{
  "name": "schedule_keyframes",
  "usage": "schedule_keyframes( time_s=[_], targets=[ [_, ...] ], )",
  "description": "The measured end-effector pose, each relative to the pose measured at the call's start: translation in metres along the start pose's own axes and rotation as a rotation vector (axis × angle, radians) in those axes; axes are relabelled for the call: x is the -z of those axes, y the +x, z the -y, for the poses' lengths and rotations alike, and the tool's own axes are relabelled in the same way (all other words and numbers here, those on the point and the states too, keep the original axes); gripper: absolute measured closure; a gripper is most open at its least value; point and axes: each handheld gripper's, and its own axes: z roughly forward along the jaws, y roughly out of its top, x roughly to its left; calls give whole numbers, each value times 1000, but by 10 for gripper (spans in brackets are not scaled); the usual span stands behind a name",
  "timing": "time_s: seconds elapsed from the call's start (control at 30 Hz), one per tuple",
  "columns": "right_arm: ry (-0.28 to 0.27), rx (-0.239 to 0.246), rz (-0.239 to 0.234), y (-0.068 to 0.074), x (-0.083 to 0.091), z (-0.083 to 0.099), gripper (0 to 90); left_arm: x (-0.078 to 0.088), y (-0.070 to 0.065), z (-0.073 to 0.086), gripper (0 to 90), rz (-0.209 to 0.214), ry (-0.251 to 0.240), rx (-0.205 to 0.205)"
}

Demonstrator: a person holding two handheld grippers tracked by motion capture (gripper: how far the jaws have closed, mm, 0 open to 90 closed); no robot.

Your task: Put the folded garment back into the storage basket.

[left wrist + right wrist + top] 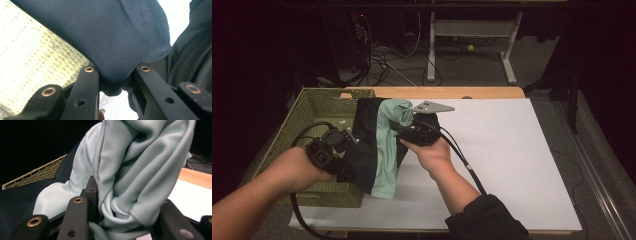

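A garment of dark navy and pale mint cloth [379,150] hangs between both grippers, above the white tabletop [512,160] beside the basket. My left gripper [343,150] is shut on the navy part [112,45], a bunched fold pinched between its black jaws. My right gripper [404,126] is shut on the mint part [130,185], a thick wad of folds pressed between its jaws. The cloth's lower end drapes down to the table by the basket's front corner.
An olive woven basket [307,112] stands at the table's left, partly under the cloth. A wooden strip [437,92] runs along the far edge. Beyond it are a desk frame [472,35] and cables on the floor.
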Motion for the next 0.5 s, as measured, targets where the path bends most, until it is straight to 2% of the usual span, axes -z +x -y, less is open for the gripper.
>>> schedule_keyframes(
  time_s=[0.27,0.5],
  targets=[
    [6,17,-4,13,-22,-14,635,9,21,19,760,-6,-28,22],
    [18,42,-6,27,-43,-21,635,9,37,35,760,-7,-31,38]
  ],
)
